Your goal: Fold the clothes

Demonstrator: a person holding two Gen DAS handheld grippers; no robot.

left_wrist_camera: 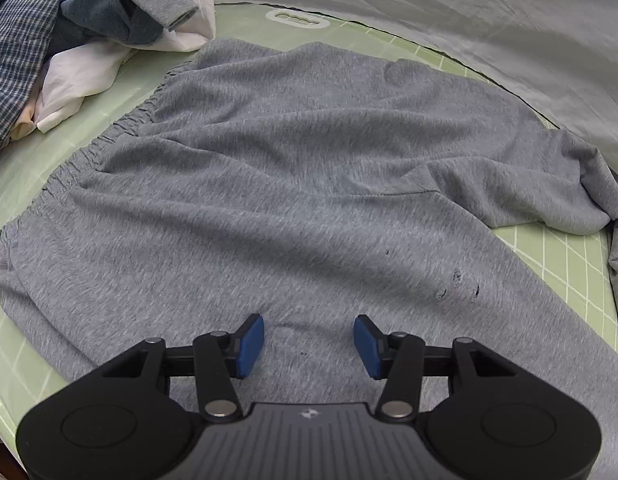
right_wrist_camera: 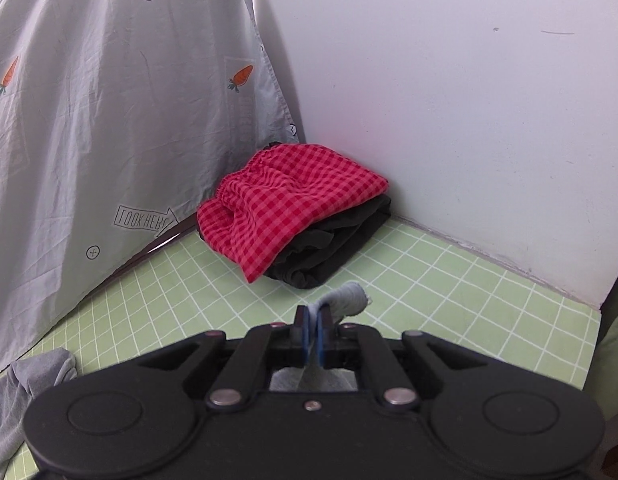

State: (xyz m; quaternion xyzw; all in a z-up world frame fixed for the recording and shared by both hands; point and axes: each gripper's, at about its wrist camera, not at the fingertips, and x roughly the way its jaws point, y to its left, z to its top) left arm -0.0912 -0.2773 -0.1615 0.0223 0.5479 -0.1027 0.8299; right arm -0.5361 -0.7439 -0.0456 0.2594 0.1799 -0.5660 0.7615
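A grey jersey garment (left_wrist_camera: 293, 184) with a gathered elastic waistband lies spread and wrinkled on the green gridded mat (left_wrist_camera: 565, 256). My left gripper (left_wrist_camera: 309, 344) hovers over its near part, open, with only flat cloth showing between the blue pads (left_wrist_camera: 251, 344). In the right wrist view my right gripper (right_wrist_camera: 313, 320) is shut on a bunched edge of grey cloth (right_wrist_camera: 347, 298), which sticks out past the fingertips above the mat (right_wrist_camera: 449, 292). More of the grey garment (right_wrist_camera: 25, 392) lies at the lower left of that view.
A loose pile of clothes (left_wrist_camera: 69, 40), plaid, blue, grey and white, sits at the mat's far left. A folded red checked garment (right_wrist_camera: 289, 204) rests on a black one (right_wrist_camera: 337, 244) in the corner by the white wall (right_wrist_camera: 469, 100). A carrot-print sheet (right_wrist_camera: 89, 120) hangs along the back.
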